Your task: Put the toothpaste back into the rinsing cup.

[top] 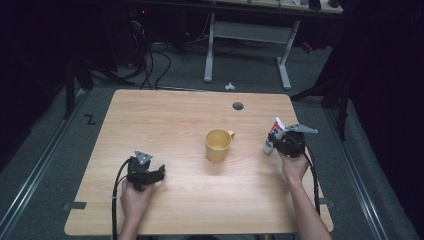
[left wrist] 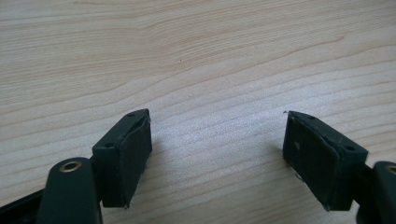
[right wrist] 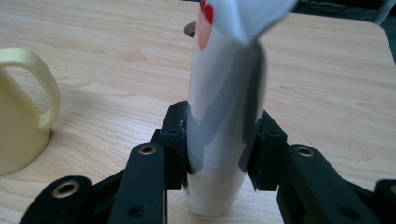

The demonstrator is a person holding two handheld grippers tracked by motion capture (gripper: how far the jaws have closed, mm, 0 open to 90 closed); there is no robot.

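Rightward, at 3 o'clock on the worktop (top: 175, 120), the right hand-held gripper (right wrist: 219, 144) pinches a white tube (right wrist: 224, 116). Left hand-held gripper (left wrist: 217, 154), at 8 o'clock, spread over bare wood. Yellow mug (top: 218, 145) stands at centre.

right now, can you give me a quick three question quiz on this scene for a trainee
1. True or false: the right gripper is shut on the white tube.
2. What lies between the left gripper's fingers? A) the tube B) bare table C) the mug handle
3. Fill in: in the high view, the yellow mug stands upright on the wooden table, between the two ____.

Key: 1 true; 2 B; 3 grippers.
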